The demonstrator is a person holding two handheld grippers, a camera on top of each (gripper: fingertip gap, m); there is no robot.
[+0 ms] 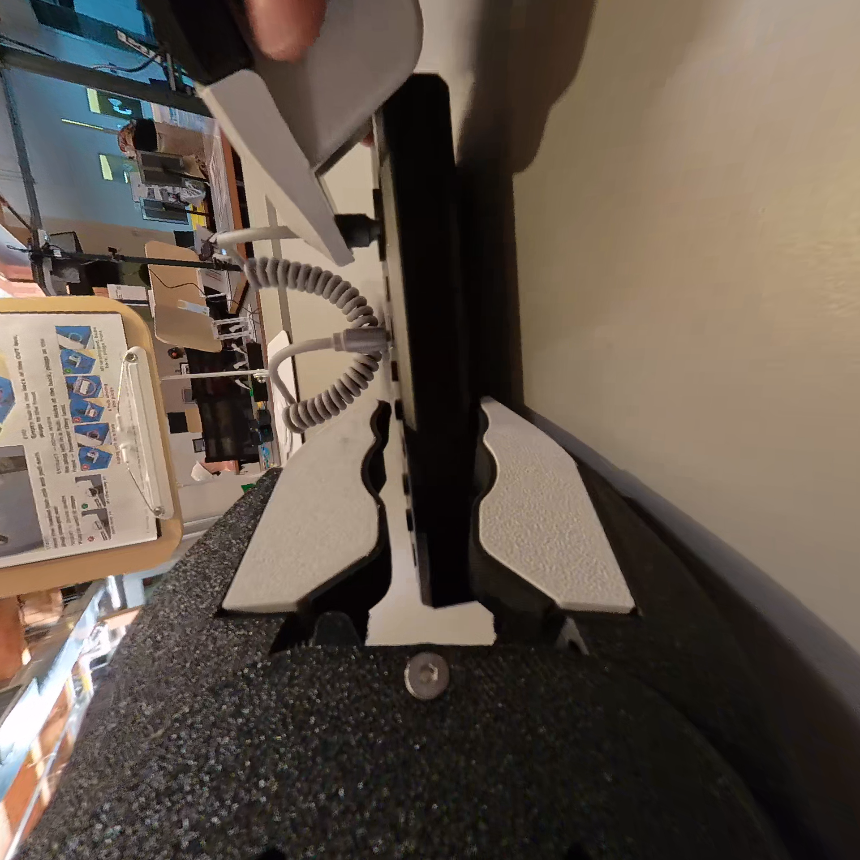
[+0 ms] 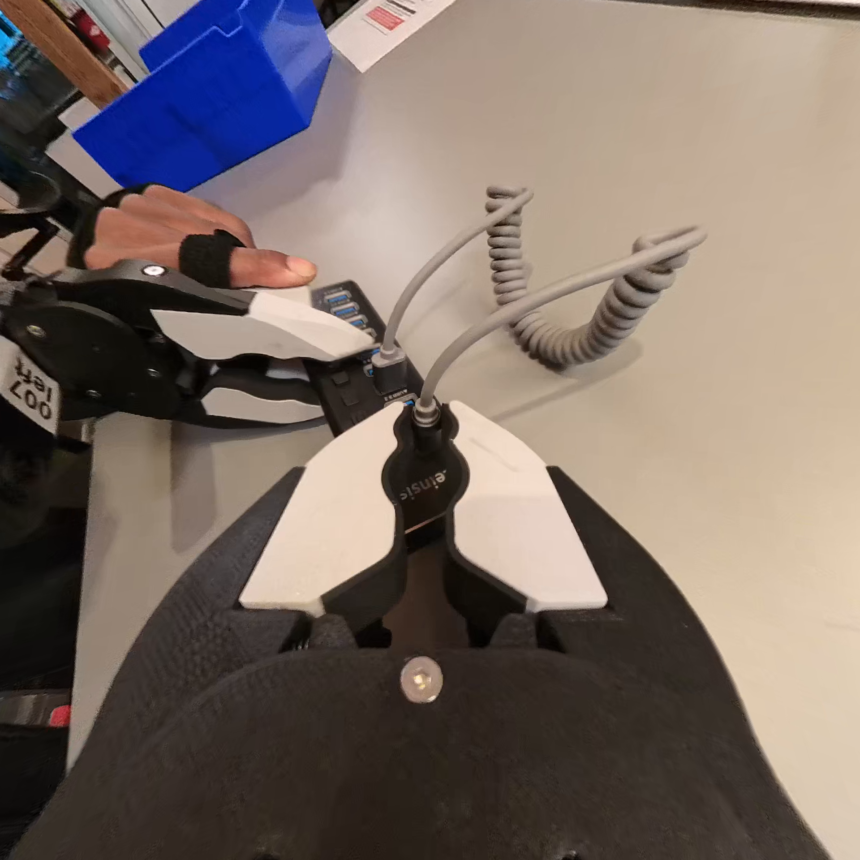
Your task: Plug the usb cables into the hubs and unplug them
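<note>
The black hub (image 2: 358, 372) lies on the pale table (image 2: 651, 139), a long strip with a row of blue ports, and it bears small white writing beside the ports. The left tool (image 1: 430, 409) is clenched around one end of the hub, one white finger on each long side. The right tool (image 2: 426, 409) grasps a black plug (image 2: 426, 437) whose grey cable (image 2: 535, 298) runs off into a coiled part (image 2: 581, 325) on the table; the plug is at a port of the hub, but I cannot tell how deep it sits. A second grey plug (image 2: 391, 367) stands in the next port. Pale lettering shows on the black surface between the right tool's fingers, and the left tool carries a white sticker (image 2: 35, 395) with writing. Only the right wrist view shows the blue bin (image 2: 209, 93), a printed white sheet (image 2: 386, 28) at the far table edge, and a hand (image 2: 186, 242) in a fingerless black glove on the left tool. Only the left wrist view shows a clipboard (image 1: 83, 442) holding a printed instruction sheet with small coloured pictures, and the room behind it.
</note>
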